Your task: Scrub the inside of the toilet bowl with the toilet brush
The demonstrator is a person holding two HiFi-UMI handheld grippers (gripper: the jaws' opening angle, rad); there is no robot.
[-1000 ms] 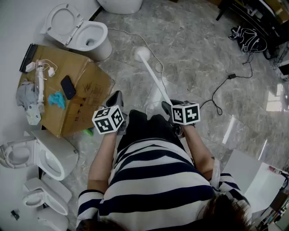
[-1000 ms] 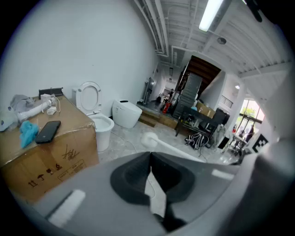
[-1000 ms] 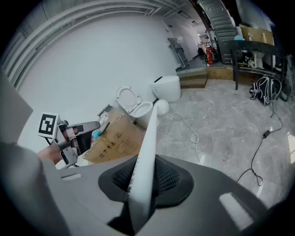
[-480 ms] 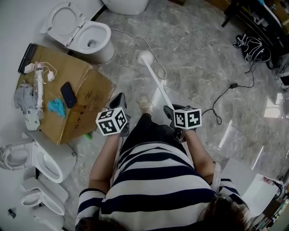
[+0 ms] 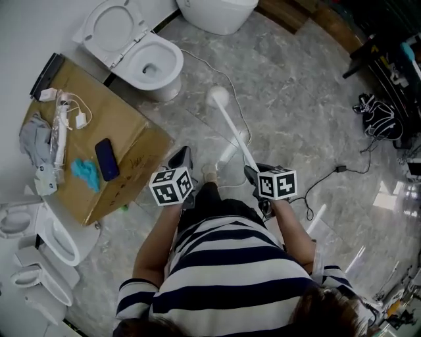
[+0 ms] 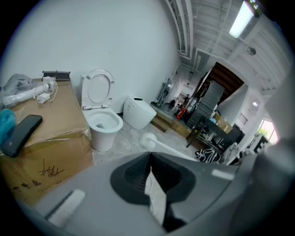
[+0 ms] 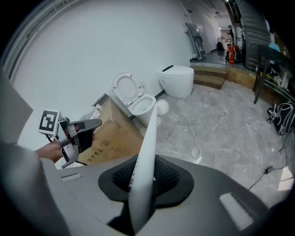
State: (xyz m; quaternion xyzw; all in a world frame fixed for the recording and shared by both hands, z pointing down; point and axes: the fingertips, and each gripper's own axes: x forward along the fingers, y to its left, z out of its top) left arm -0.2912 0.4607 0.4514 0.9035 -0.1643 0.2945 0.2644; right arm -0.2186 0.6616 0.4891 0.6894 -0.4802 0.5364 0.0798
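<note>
**Operator:** Right claw, what do you find?

**Inspector:** Your right gripper is closed on the toilet brush. The padded jaws clamp the lower end of the white handle, which fills the gap between them. From that grip the handle runs straight out ahead of the jaws to the rounded white head.

**Operator:** And the head, relative to the toilet?

**Inspector:** Outside it. In the head view the toilet brush reaches away from your right gripper over the marbled floor. Its head sits near the toilet but apart from the rim, on the side toward the second toilet. The seat lid stands up and the bowl is uncovered. I cannot tell whether the head touches the floor.

**Operator:** Left side?

**Inspector:** Your left gripper has its jaws drawn together with the tips meeting, and it grips nothing. In the head view the left gripper sits just beside the corner of the cardboard box, apart from the brush handle on its left. On the box lie a dark phone and a blue cloth.
</note>
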